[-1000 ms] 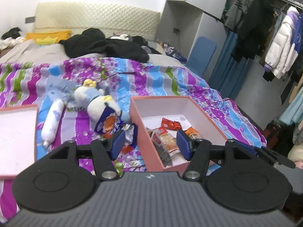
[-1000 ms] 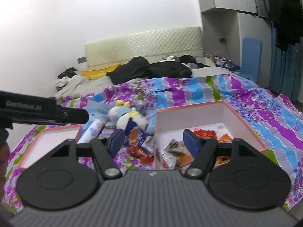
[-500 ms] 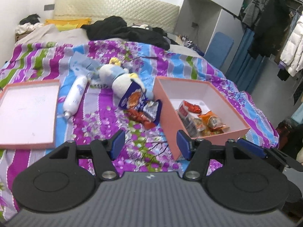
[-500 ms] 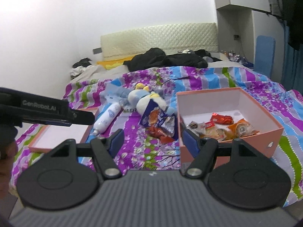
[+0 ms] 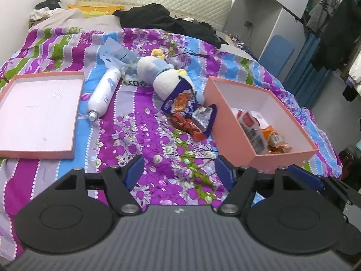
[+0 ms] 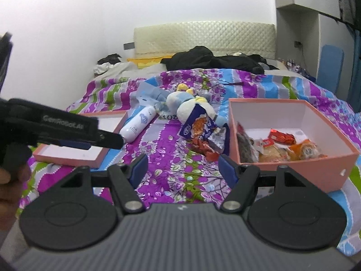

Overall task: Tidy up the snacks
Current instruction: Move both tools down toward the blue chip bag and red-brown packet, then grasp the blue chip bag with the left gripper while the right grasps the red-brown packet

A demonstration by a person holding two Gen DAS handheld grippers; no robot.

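A pink box sits on the bed at the right and holds several snack packets. A blue snack bag and red and silver packets lie just left of the box. My left gripper is open and empty, above the bedspread short of the snacks. My right gripper is open and empty, also short of them. The left gripper shows from the side in the right wrist view.
The box lid lies upturned at the left. A white bottle and a plush toy lie between lid and box. Black clothes lie near the headboard. Clothes hang at the right.
Both grippers have pulled back and up from the box, so more of the bed shows. Both stay open and empty.
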